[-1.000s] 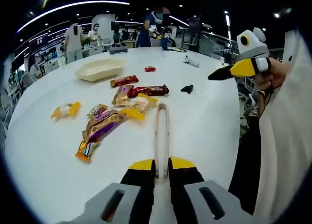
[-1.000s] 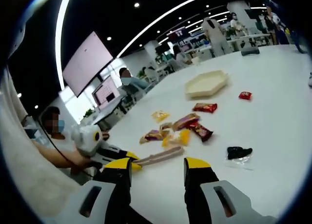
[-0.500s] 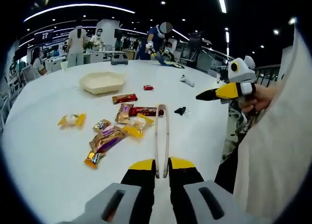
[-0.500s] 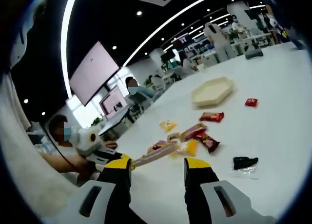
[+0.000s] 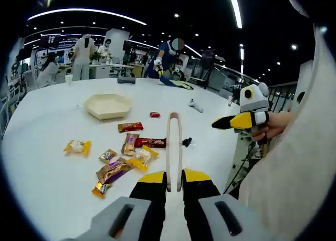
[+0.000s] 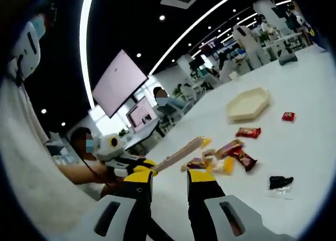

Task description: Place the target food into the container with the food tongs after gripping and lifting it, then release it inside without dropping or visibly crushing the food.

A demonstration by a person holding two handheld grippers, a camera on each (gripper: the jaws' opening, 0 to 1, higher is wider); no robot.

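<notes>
The left gripper (image 5: 174, 174), clamped on the handle end of the food tongs (image 5: 174, 146), now rides higher above the white table (image 5: 47, 162) than it did a second ago: in the left gripper view the scatter of wrapped snacks has shrunk and slid down under the tong tips, which stand out over the far half of the table instead of just past the wrappers. The tongs carry nothing. The likely target food, a cluster that includes a purple-and-gold bar (image 5: 113, 171), a dark red bar (image 5: 151, 142) and a yellow-ended candy (image 5: 77, 146), lies flat on the table, untouched, with the cream hexagonal container (image 5: 109, 105) well apart beyond it and holding nothing (which wrapper is the target cannot be told).

The right gripper (image 6: 167, 177) has narrowed its jaws over the same second; they stand a small gap apart with nothing between them. In the right gripper view the tongs cross from the other gripper toward the snack pile (image 6: 226, 156), above it rather than in it.

The lift reads as a repositioning before the first pick: gripping, carrying and releasing all remain to be done.
</notes>
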